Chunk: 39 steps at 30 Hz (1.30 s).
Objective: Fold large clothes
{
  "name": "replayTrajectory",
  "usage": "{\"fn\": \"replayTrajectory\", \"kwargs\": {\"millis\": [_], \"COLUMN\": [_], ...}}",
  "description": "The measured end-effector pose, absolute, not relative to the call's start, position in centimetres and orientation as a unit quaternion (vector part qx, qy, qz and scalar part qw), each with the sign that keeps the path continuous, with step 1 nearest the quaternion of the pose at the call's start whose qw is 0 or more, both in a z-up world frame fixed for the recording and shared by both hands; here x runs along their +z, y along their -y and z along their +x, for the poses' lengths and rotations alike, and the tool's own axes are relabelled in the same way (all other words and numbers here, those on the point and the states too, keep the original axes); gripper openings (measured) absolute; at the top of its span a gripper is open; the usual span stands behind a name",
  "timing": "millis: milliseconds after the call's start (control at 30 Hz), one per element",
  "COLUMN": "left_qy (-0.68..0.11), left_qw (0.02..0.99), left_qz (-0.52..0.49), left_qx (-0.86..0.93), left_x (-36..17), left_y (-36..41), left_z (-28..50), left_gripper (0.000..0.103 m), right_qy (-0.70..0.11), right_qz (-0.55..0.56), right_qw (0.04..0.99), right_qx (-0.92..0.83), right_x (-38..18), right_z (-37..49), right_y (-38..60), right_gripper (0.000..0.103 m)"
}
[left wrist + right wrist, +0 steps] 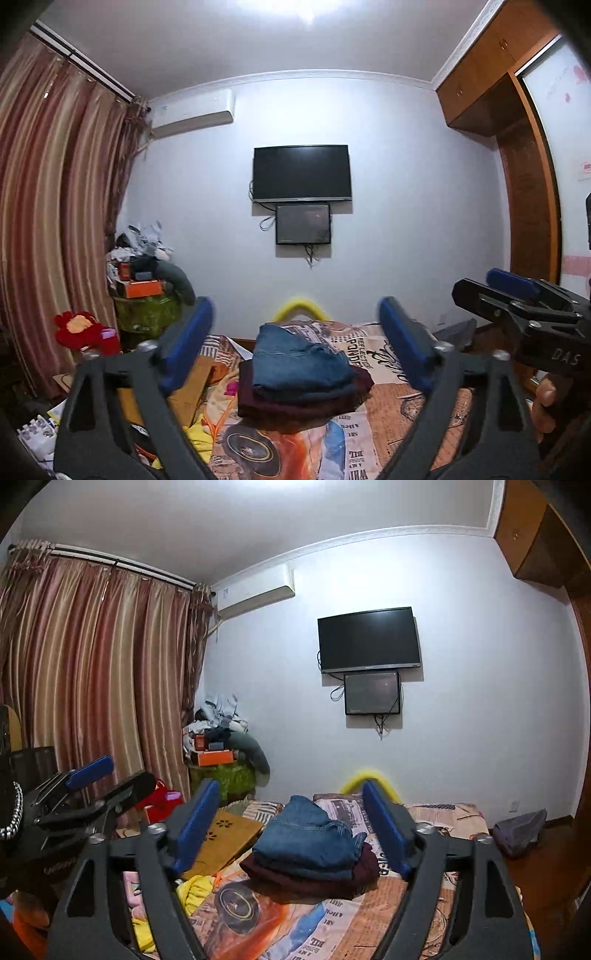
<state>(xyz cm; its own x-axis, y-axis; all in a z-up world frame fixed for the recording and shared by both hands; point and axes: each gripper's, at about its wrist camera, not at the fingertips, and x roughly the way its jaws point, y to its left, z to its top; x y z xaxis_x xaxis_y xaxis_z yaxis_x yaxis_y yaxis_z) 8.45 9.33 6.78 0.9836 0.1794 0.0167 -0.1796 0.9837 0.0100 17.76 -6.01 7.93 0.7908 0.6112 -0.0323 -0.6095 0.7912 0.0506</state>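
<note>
Folded blue jeans (301, 363) lie on top of a folded dark maroon garment (306, 404), stacked on the bed's patterned cover (388, 417). My left gripper (295, 343) is held level above the bed, short of the stack, its blue pads (188, 338) wide apart and nothing between them. My right gripper (291, 829) also points level at the jeans (308, 836) and the maroon garment (314, 880), open and empty. Each gripper shows at the edge of the other's view: the right gripper (517, 295) at the right, the left gripper (92, 775) at the left.
A wooden board (225, 836) and a yellow cloth (194, 890) lie on the bed left of the stack. A red plush toy (83, 332) and a cluttered green stand (147, 310) sit by the curtains. A television (301, 173) hangs on the far wall. A wardrobe (532, 206) stands right.
</note>
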Motion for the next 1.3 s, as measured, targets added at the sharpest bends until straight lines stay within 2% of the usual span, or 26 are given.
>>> {"fn": "replayTrajectory", "kwargs": {"millis": [167, 1300], "left_qy": [-0.002, -0.034], "left_qw": [0.995, 0.994], "left_qz": [0.001, -0.018], "left_qx": [0.096, 0.098], "left_x": [6.3, 4.9], "left_y": [-9.6, -10.3], "left_z": [9.0, 10.6], "left_gripper": [0.102, 0.103], "right_qy": [-0.026, -0.065], "right_qz": [0.027, 0.034], "right_qw": [0.950, 0.949], "right_qx": [0.311, 0.305], "right_x": [7.6, 6.6], "right_z": [17.5, 16.8], "right_y": [6.1, 7.2], "right_gripper": [0.103, 0.103]}}
